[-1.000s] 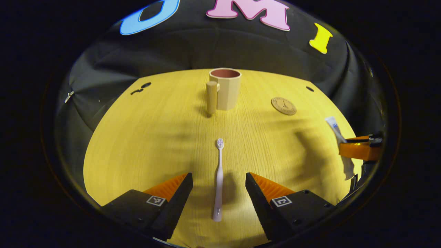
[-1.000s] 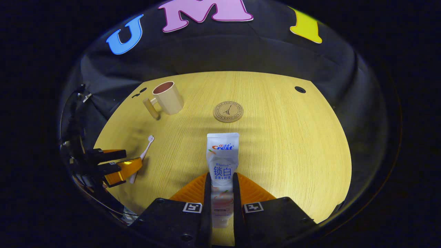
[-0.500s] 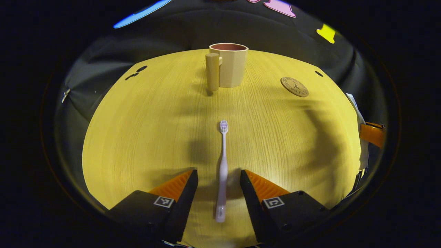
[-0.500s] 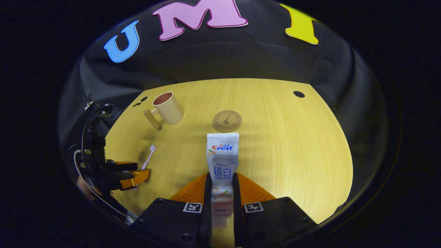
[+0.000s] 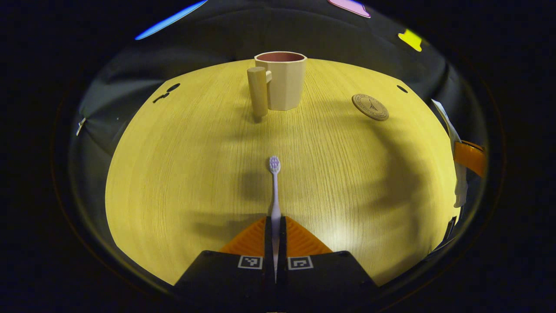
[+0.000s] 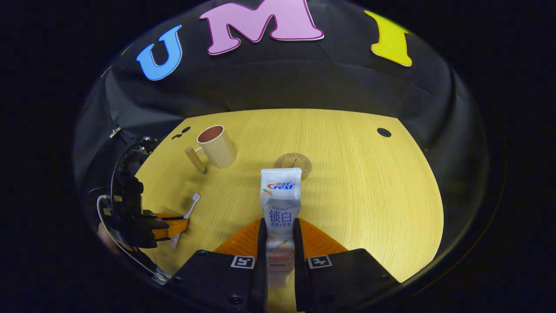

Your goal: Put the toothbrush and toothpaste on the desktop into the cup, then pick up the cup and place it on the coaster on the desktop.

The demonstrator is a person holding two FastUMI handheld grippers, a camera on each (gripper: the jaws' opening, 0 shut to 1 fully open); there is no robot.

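My left gripper (image 5: pixel 275 226) pinches the toothbrush (image 5: pixel 274 187) handle, head aimed toward the cup (image 5: pixel 280 80). My right gripper (image 6: pixel 279 228) clamps the toothpaste (image 6: pixel 280 200), near the coaster (image 6: pixel 304 161).

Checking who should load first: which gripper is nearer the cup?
Left, probably. The left gripper, shut on the toothbrush, faces the cup straight ahead. The right gripper, shut on the toothpaste, has the cup off to its left.
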